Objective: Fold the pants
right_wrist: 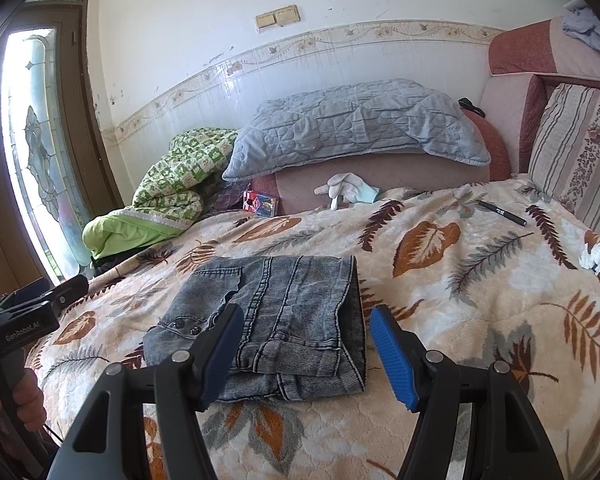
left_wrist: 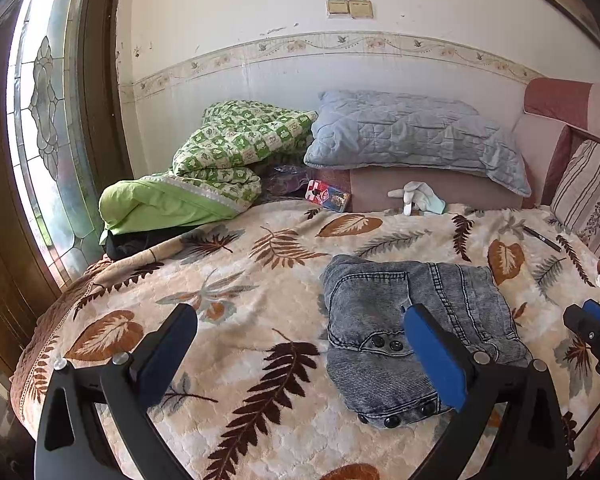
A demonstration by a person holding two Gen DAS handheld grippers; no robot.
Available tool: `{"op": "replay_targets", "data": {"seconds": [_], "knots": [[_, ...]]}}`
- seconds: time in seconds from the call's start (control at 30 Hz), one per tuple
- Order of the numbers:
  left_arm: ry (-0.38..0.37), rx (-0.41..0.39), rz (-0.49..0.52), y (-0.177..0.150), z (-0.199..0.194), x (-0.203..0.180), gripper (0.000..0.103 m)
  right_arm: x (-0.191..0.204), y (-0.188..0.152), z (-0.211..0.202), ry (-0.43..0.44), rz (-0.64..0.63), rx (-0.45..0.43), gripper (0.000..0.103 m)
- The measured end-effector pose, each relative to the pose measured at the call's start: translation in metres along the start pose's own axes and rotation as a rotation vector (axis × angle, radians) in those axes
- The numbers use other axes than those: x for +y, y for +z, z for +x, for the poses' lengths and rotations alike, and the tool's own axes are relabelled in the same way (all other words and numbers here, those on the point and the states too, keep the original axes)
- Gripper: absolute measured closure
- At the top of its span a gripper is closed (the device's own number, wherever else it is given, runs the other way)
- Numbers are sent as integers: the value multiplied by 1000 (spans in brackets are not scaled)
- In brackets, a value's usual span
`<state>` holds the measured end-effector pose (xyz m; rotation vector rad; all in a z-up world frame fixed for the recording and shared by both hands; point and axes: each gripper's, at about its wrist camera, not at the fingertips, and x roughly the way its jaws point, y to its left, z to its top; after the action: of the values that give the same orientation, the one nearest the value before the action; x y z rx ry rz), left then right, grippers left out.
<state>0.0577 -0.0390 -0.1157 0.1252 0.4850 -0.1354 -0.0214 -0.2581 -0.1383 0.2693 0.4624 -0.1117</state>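
Left gripper (left_wrist: 300, 350) and right gripper (right_wrist: 306, 346) both spread wide, empty, hovering over folded grey denim pants (right_wrist: 276, 322) lying flat on the bed's leaf-print blanket (right_wrist: 440, 288). Behind: 1 blue quilted pillow (right_wrist: 352, 124), 1 green check quilt (left_wrist: 232, 148), 1 black pen (right_wrist: 502, 213). The left gripper's body reads "GenRobot.AI". Stained-glass window on left.

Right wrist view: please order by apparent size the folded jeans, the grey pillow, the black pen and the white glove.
1. grey pillow and folded jeans: alike; the jeans lie nearer, so unsure.
2. white glove
3. black pen
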Motion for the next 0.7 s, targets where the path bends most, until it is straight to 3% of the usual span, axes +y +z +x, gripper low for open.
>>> {"op": "replay_targets", "data": {"seconds": [0.7], "knots": [[-14, -5, 6, 1, -3, -2, 0, 1, 0, -1, -1, -6, -2, 34]]}}
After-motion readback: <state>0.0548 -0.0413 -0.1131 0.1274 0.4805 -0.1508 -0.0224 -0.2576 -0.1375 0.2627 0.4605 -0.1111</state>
